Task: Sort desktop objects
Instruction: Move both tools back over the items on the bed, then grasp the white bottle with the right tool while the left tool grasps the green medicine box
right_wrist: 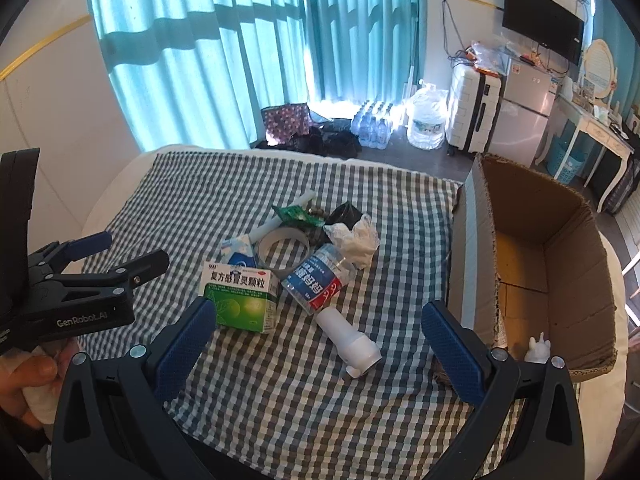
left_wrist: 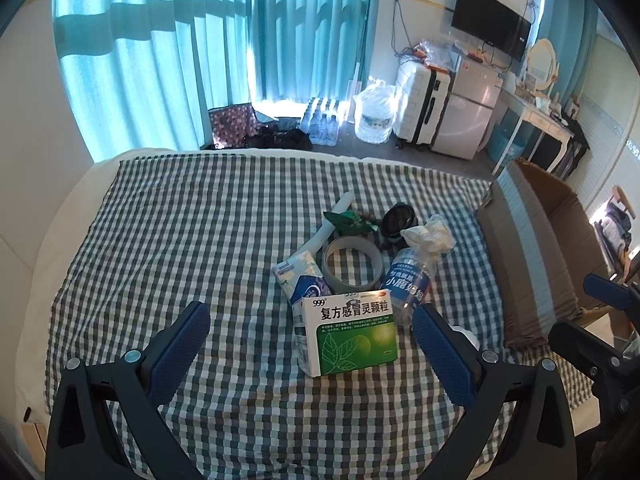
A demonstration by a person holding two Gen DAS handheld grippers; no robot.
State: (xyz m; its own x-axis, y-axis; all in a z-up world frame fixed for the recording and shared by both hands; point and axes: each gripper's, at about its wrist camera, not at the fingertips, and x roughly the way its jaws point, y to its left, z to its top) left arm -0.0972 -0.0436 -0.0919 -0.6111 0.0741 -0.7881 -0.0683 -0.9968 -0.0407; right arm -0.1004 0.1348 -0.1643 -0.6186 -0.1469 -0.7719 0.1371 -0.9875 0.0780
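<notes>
Holding 1 white figurine [right_wrist: 538, 350]: cardboard box [right_wrist: 568, 240], otherwise bare.

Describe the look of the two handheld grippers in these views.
Both match: black plastic frames with silver round screws at the joints and blue, dimple-textured pads on the fingers. The left gripper carries white "GenRobot.AI" lettering on its body, seen from the right wrist view. The right gripper shows no visible cables.
</notes>
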